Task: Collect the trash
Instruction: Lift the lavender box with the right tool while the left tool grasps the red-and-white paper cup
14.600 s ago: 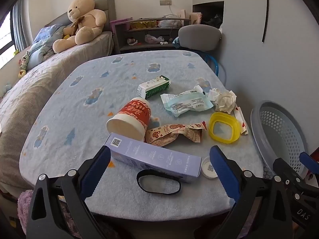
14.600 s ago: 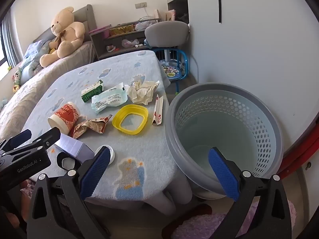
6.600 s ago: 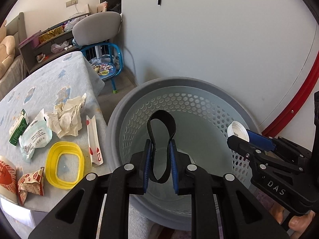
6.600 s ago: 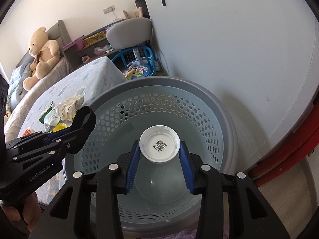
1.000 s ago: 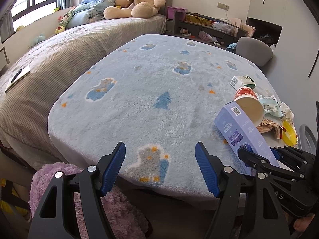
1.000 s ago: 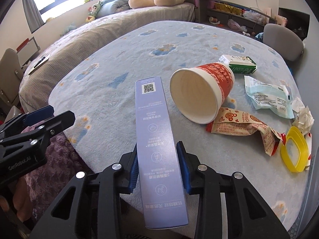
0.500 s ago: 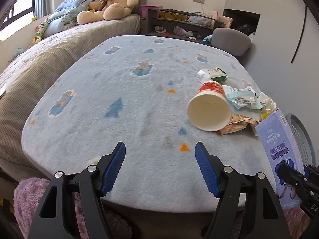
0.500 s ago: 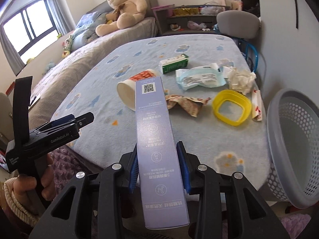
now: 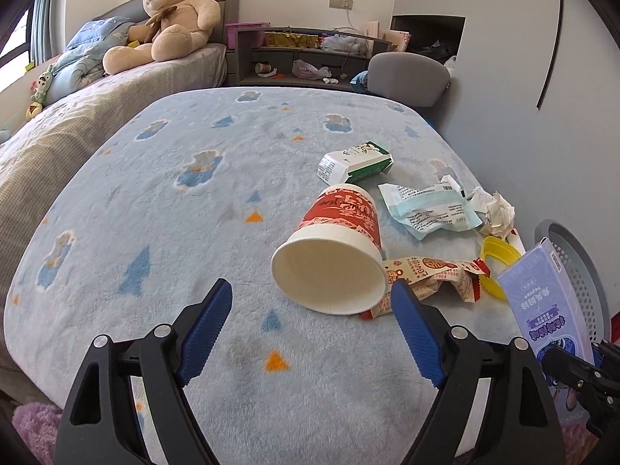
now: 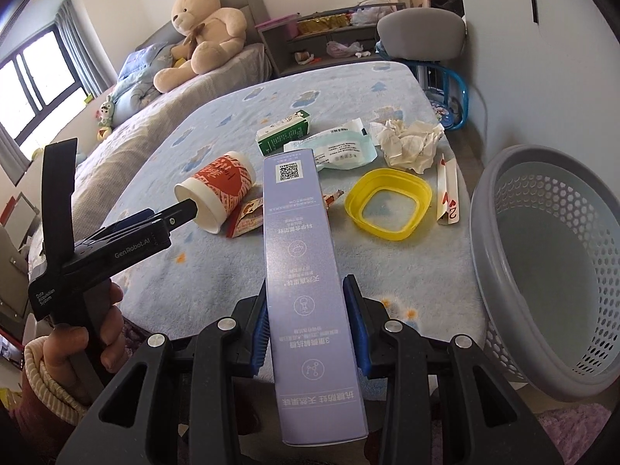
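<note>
The right gripper (image 10: 310,333) grips the purple box (image 10: 306,271) near the basket (image 10: 542,271); the left gripper (image 9: 310,329), jaws released, faces the paper cup (image 9: 333,255).

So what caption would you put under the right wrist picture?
Right gripper clamps a long purple box above the blue blanket, with the grey laundry basket waiting at its right.

I'm working in a bedroom: a teddy bear (image 9: 170,15) sits on the bed (image 9: 58,124), with cluttered shelves (image 9: 306,58) beside it.
</note>
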Motion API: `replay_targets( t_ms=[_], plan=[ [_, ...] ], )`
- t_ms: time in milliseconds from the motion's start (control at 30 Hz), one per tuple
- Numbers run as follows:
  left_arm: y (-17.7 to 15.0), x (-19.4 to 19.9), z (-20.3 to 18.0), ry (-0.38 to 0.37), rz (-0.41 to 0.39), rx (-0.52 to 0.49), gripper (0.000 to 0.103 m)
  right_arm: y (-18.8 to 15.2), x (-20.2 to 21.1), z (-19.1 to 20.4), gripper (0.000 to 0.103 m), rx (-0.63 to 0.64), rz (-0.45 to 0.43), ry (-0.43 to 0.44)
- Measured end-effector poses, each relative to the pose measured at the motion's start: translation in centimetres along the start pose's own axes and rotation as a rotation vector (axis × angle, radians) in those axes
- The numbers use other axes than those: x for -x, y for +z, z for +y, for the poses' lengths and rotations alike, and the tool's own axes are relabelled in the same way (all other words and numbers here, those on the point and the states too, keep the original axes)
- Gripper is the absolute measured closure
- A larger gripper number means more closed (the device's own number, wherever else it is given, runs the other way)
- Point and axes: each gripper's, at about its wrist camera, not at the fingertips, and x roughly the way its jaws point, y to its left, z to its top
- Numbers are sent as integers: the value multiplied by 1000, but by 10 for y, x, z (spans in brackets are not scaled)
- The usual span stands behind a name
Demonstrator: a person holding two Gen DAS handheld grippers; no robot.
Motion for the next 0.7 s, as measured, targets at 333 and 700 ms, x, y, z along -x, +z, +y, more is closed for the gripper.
replay_targets(
  t_ms=[333, 700],
  plan=[
    [1, -19, -7, -27, -7, -18, 22, 3, -3, -8, 68, -23, -1, 23],
    [6, -37, -10, -31, -4, -22, 22, 3, -8, -11, 68, -31, 10, 40]
  ],
)
